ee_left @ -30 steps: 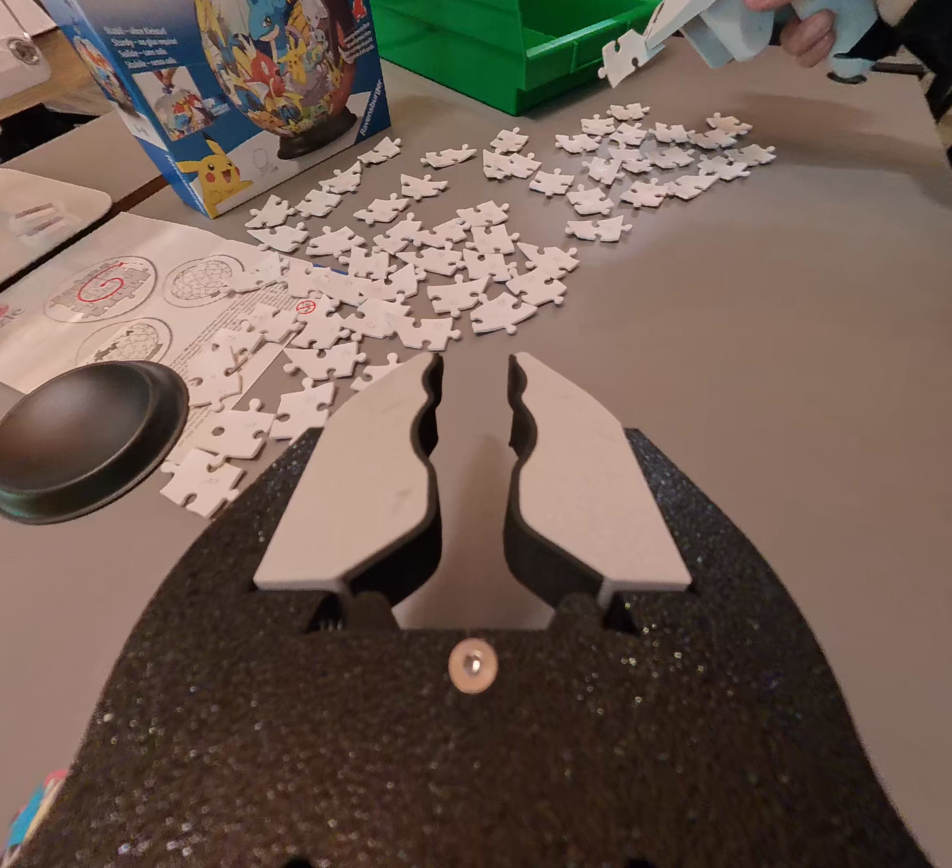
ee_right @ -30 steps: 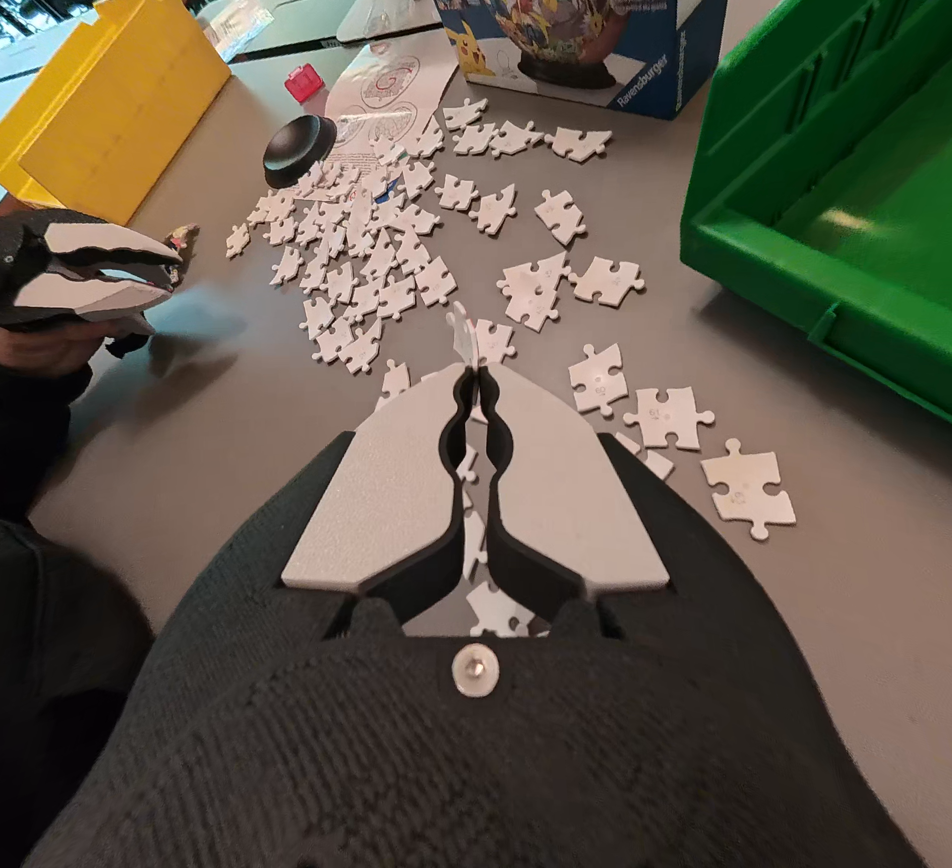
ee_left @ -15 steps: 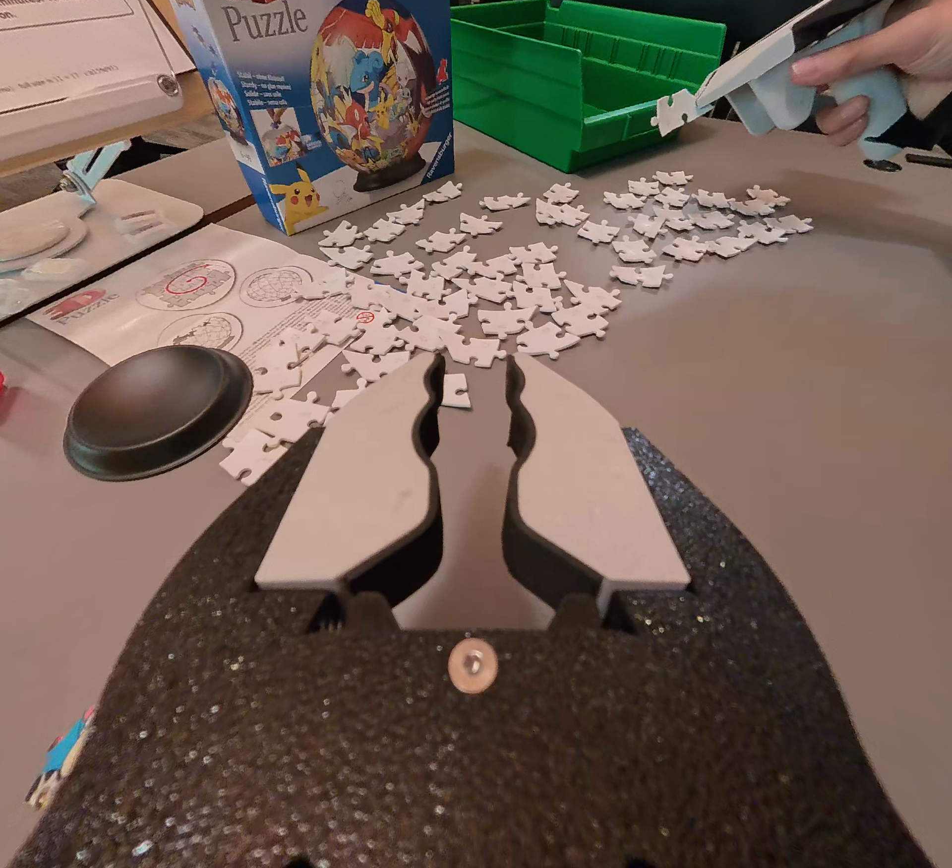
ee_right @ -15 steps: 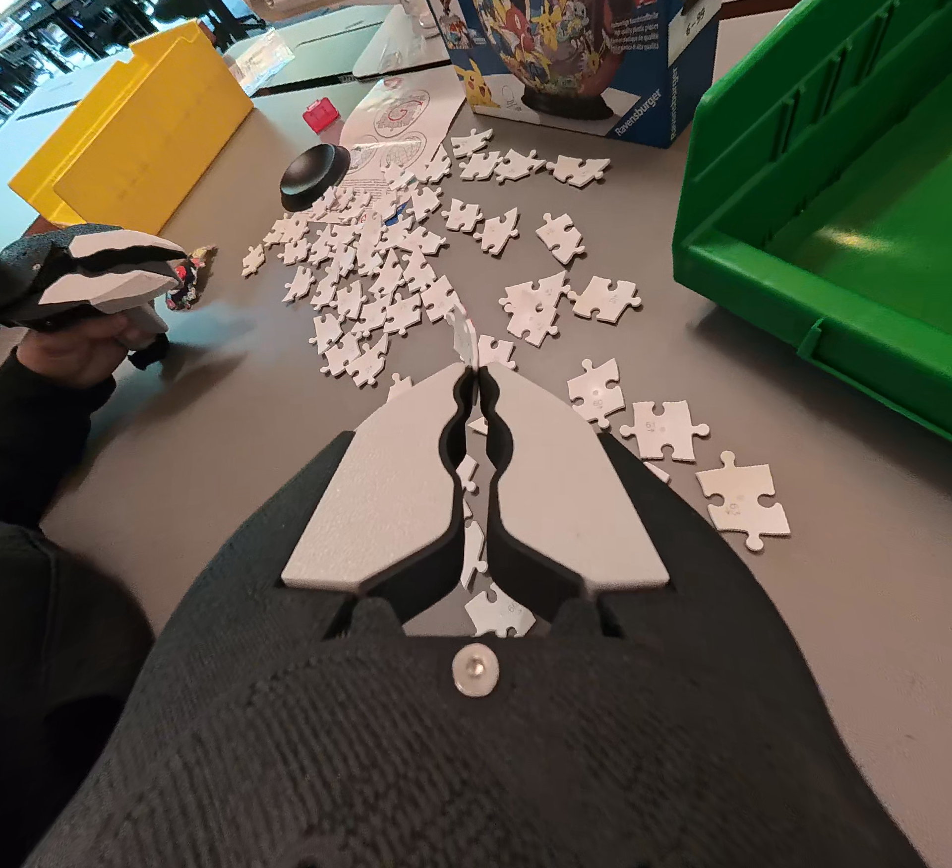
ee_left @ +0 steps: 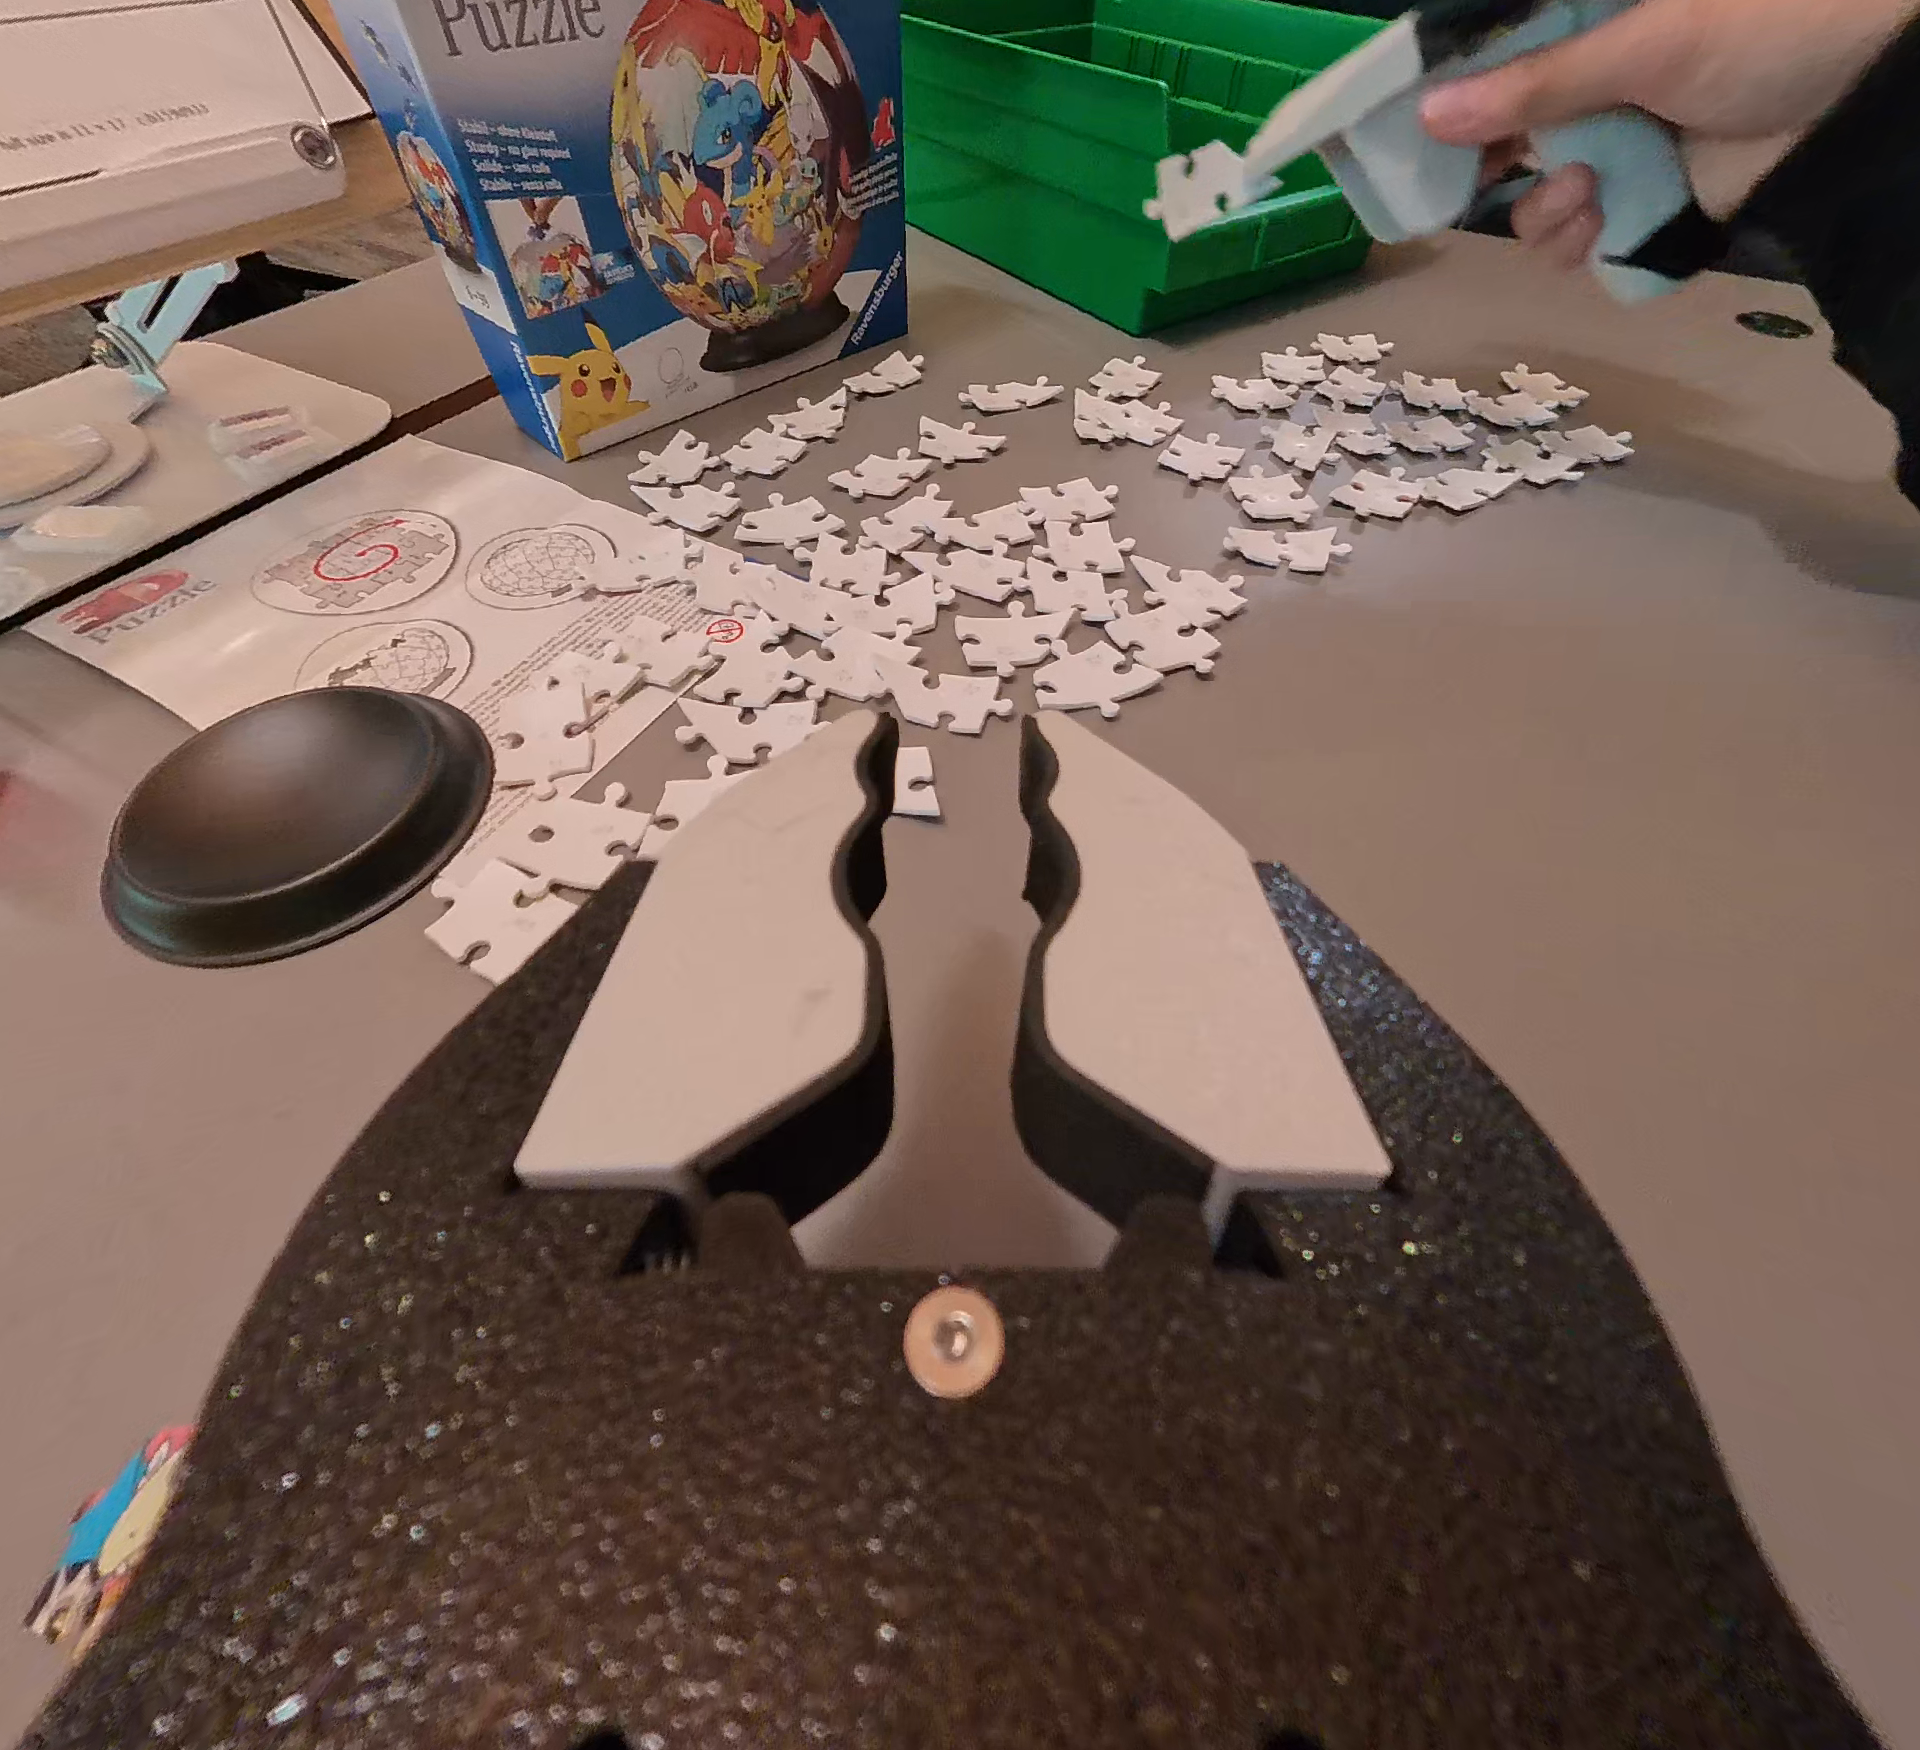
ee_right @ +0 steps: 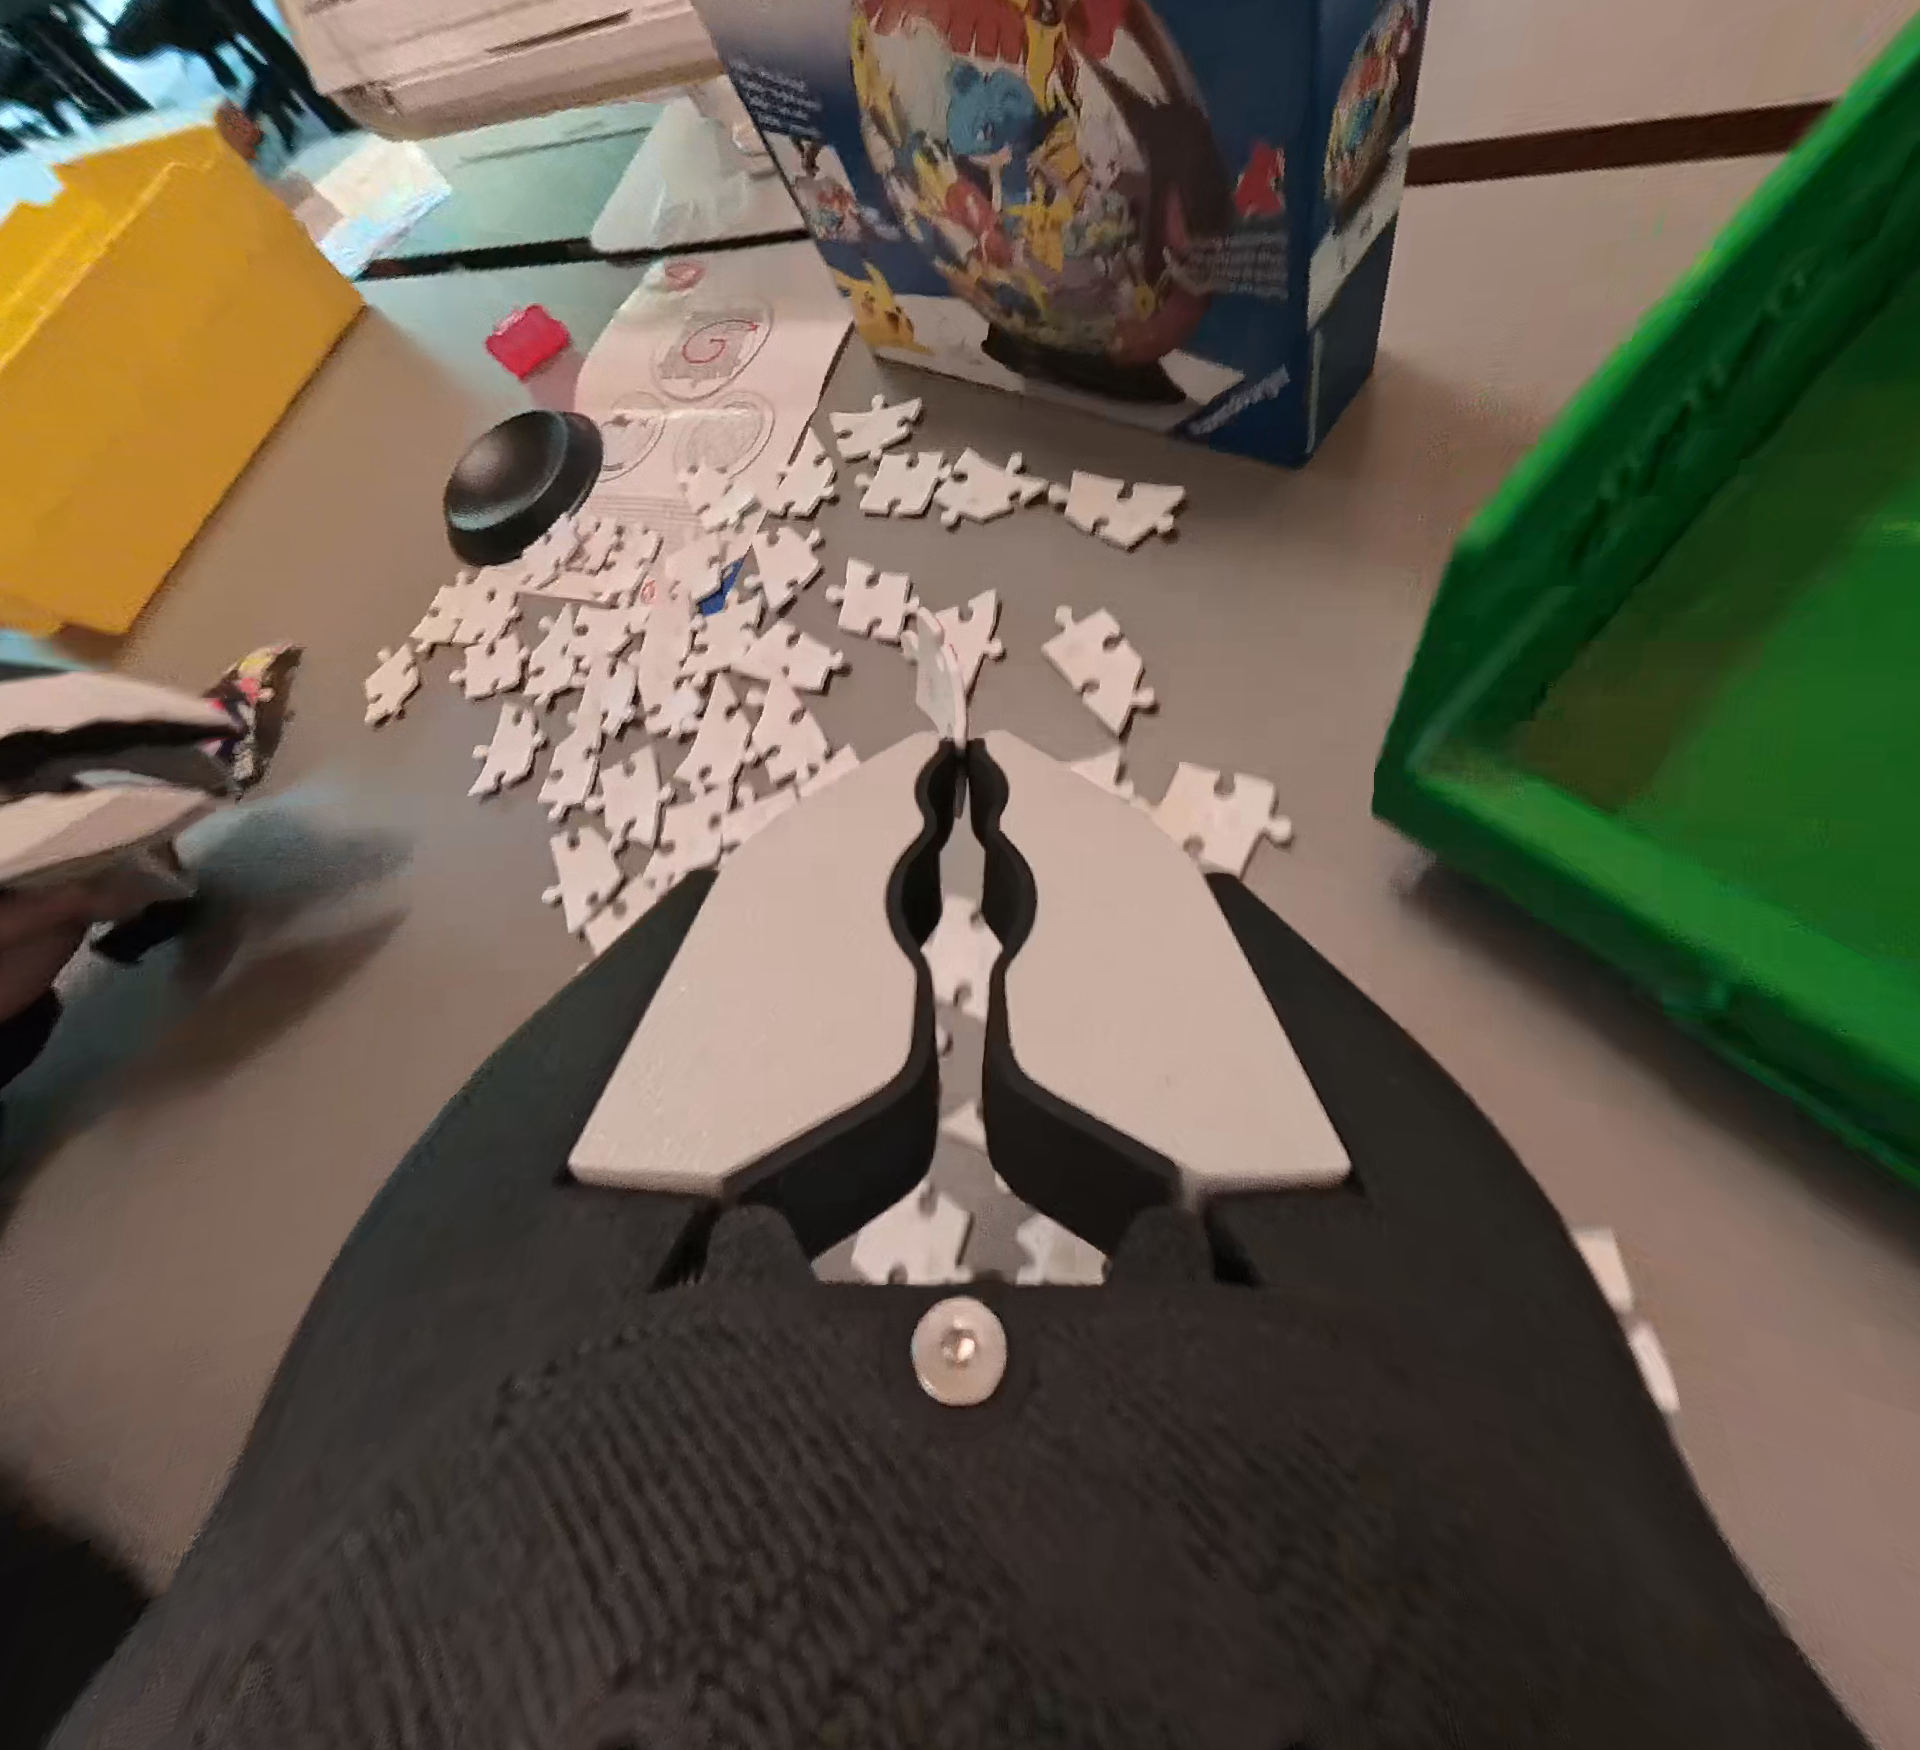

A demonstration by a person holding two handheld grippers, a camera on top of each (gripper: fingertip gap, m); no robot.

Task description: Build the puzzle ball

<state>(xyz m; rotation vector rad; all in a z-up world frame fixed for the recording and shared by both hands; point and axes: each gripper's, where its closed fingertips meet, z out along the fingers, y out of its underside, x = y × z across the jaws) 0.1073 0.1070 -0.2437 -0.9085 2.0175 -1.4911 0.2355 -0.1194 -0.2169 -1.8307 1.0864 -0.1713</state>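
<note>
Many white puzzle pieces (ee_left: 987,578) lie face down, scattered over the grey table; they also show in the right wrist view (ee_right: 644,692). My left gripper (ee_left: 956,744) is open and empty, low over the table just short of the nearest pieces, and it shows at the left of the right wrist view (ee_right: 213,755). My right gripper (ee_right: 956,750) is shut on one white puzzle piece (ee_right: 940,692), seen edge-on and held above the pieces. From the left wrist view that gripper (ee_left: 1247,173) holds the piece (ee_left: 1195,188) in the air in front of the green bin. A black round stand (ee_left: 301,807) sits left of the pieces.
The puzzle box (ee_left: 644,142) stands behind the pieces, on an instruction sheet (ee_left: 343,578). A green bin (ee_right: 1714,661) is at the right, a yellow bin (ee_right: 156,370) at the far left, with a small red object (ee_right: 528,341) near it. A small colourful piece (ee_right: 255,698) sits beside the left gripper. The grippers' ends are close to 25 centimeters from one another.
My right gripper has carried its piece forward and left, toward the box and the scattered pieces. My left gripper has tilted up and shifted slightly, still open.
</note>
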